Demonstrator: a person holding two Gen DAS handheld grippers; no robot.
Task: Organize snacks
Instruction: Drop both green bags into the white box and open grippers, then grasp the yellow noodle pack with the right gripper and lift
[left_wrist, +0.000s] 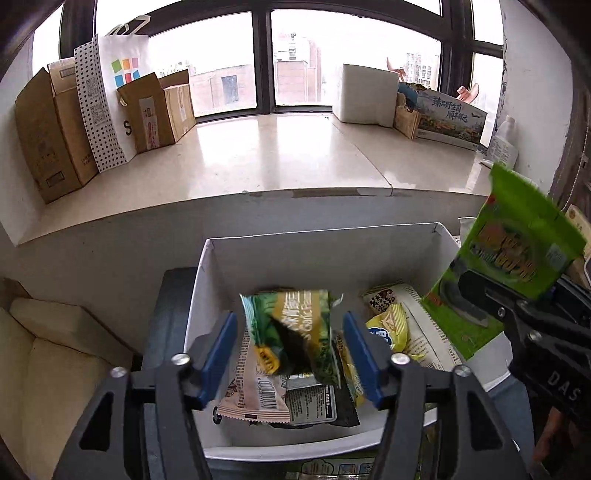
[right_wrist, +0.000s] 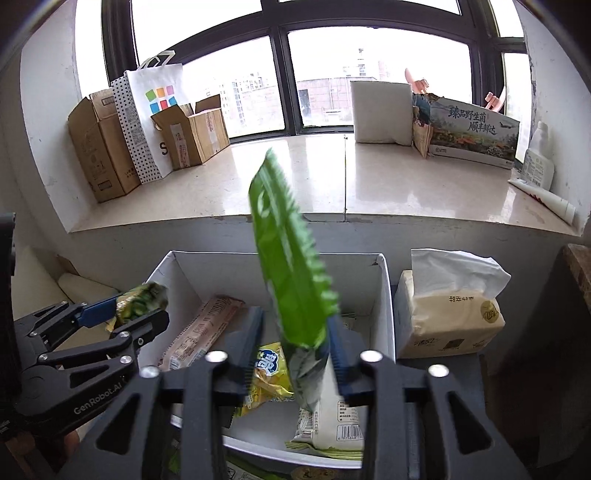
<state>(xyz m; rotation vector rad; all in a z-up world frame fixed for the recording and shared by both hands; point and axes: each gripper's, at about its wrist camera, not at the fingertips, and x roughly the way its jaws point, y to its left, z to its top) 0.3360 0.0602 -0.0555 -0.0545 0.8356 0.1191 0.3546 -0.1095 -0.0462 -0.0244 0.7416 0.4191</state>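
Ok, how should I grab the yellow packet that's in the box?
Come from straight above and pinch the raised, crinkled end of the yellow packet. It lies on other packets, and the white box walls likely block a sideways approach.
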